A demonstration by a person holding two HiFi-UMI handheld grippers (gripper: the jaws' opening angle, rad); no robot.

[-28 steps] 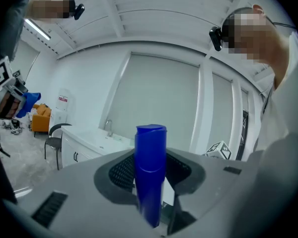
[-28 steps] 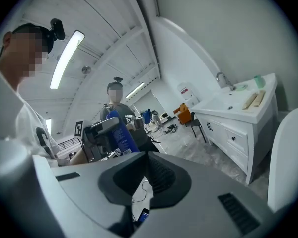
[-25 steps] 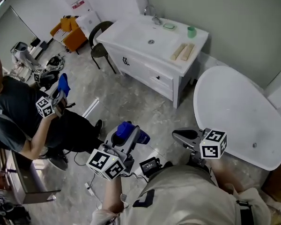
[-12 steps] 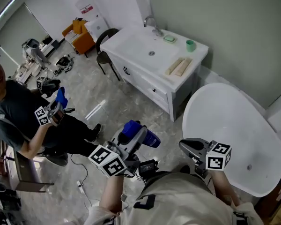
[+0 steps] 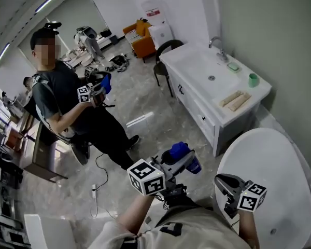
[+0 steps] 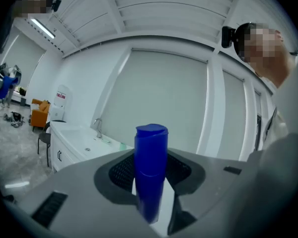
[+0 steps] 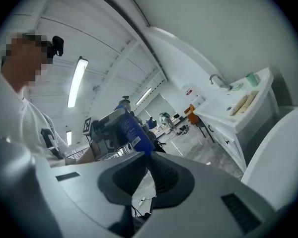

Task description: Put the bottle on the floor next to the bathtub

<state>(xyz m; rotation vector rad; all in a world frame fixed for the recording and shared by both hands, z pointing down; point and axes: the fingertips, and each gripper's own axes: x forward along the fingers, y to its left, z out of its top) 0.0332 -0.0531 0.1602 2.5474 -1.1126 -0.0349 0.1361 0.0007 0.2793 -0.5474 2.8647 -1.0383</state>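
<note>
The left gripper [image 5: 177, 164] has its jaws closed on the blue bottle [image 5: 182, 156], the pads pressing its body from both sides well below the cap. In the left gripper view the bottle stands upright between the jaws with its flat cap on top. In the head view it sits crosswise at the gripper's tip, in the air above the grey marbled floor [image 5: 160, 119] and not resting on it. The right gripper [image 5: 224, 182] is beside it on the right. Its jaws are brought together at the tips with nothing between them, and in the head view it hovers at the near edge of the white bathtub [image 5: 264, 154]. The bottle is near the tub's left side in that view, with bare floor below. Beyond the tub stands a white counter [image 5: 197, 110] with drawers, carrying a basin [image 5: 210, 77], a tap [image 5: 216, 42], a green cup [image 5: 253, 80], a small green dish [image 5: 233, 66] and two pale oblong items [image 5: 236, 101] lying side by side. A black chair [image 5: 167, 53] stands at the counter's far end, and an orange armchair [image 5: 140, 39] is farther back. To the left a second person [image 5: 67, 108] in dark clothes stands on the floor, holding a similar gripper that carries something blue.
</note>
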